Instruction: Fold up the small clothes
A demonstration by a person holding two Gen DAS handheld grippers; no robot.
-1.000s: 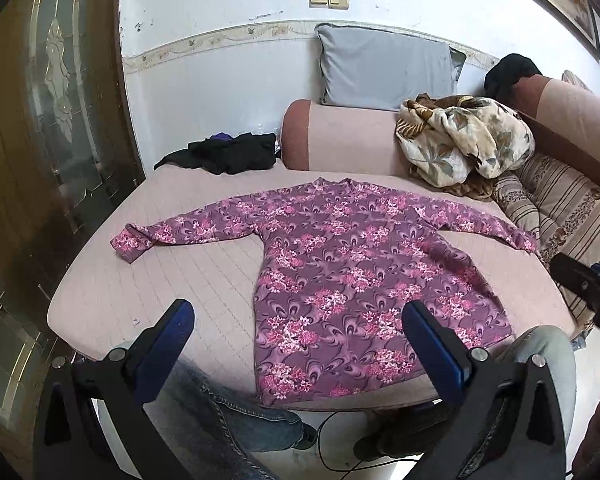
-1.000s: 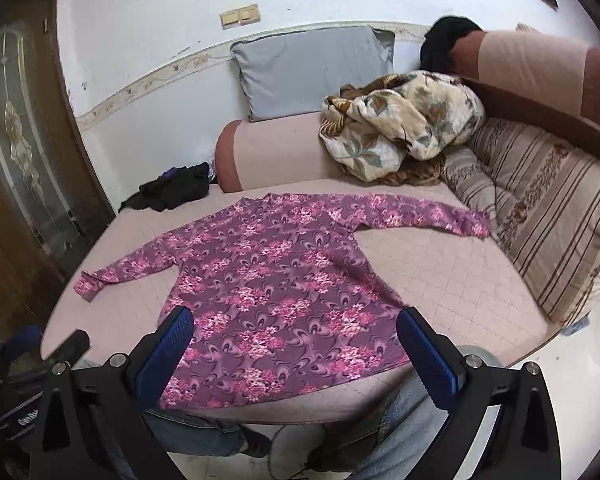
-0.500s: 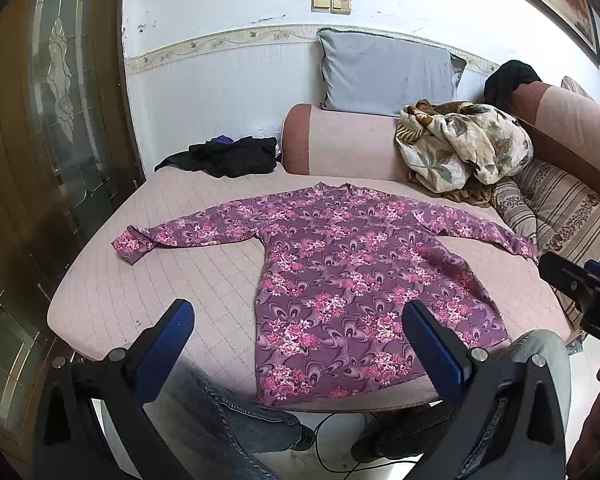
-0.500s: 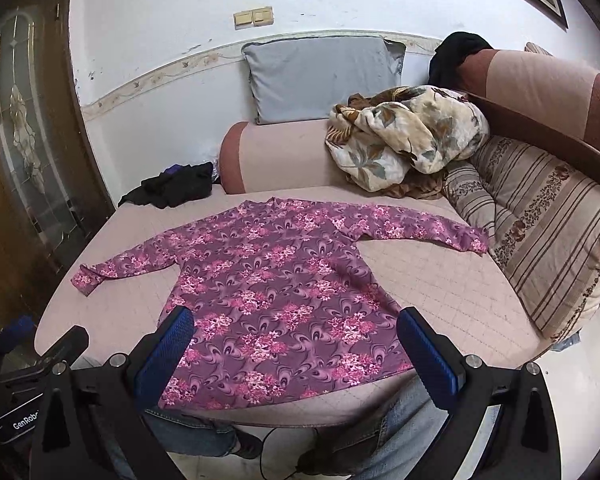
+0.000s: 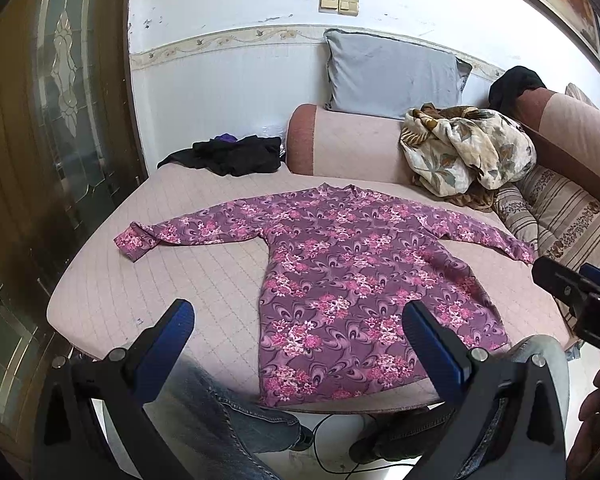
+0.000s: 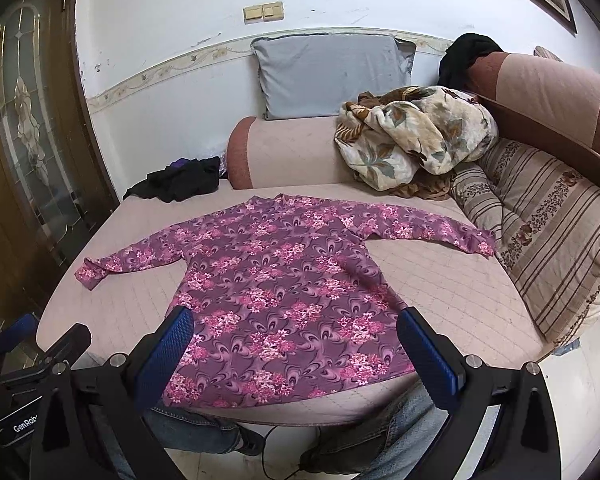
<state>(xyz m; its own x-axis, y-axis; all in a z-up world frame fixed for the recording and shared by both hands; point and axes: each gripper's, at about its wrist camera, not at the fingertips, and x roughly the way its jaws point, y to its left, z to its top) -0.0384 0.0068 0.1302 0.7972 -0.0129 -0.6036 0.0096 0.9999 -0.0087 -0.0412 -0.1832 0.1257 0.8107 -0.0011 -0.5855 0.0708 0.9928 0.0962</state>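
Your left tongs [image 5: 296, 334] and right tongs [image 6: 296, 338] both gape wide and grip nothing, hovering above the near edge of the bed [image 5: 204, 276]. Ahead of both lies the purple floral top [image 5: 352, 276], spread flat, sleeves out, hem nearest you over your jeans-clad knees [image 6: 188, 434].

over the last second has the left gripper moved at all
Yes. In its view the wall switch and purple floral top sit lower than before, so the left gripper tipped upward or lifted slightly.
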